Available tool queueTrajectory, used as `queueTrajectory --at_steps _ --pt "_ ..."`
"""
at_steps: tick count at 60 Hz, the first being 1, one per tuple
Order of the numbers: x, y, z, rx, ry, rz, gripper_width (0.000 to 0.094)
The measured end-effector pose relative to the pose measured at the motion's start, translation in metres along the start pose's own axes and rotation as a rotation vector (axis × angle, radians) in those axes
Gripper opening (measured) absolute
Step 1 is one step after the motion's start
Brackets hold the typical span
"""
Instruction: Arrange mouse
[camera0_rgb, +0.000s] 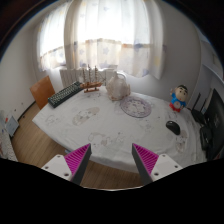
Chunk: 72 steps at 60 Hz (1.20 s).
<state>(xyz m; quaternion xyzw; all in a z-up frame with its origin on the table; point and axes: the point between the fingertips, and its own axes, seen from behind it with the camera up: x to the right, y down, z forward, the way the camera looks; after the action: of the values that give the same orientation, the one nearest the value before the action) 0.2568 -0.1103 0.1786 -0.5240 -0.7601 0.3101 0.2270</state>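
A small black mouse (173, 127) lies on the white patterned tablecloth (100, 125) near the table's right end, far beyond my fingers and to their right. My gripper (112, 157) hovers off the table's near edge, over the wooden floor. Its two fingers with magenta pads (78, 158) stand wide apart with nothing between them.
On the table stand a black keyboard (64, 96), a wooden model ship (92, 78), a white bag-like object (118, 86), a round plate (136, 107) and a blue and white Doraemon figure (179, 98). A dark monitor (214, 120) is at the right end. Curtained windows are behind.
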Motion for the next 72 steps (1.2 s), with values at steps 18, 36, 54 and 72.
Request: queueTrajectory --at_steps 18,36,54,72 --pt "0.122 0.029 0.022 -0.014 0.163 0.098 0.0855" --pt "0.264 0.064 0.027 0.003 0.339 0.196 0.0855" --pt "0.345 0.071 0.092 0.070 0.368 0.226 0.0855" --pt "0.408 0.041 0.196 0.156 0.317 0.172 0.0858"
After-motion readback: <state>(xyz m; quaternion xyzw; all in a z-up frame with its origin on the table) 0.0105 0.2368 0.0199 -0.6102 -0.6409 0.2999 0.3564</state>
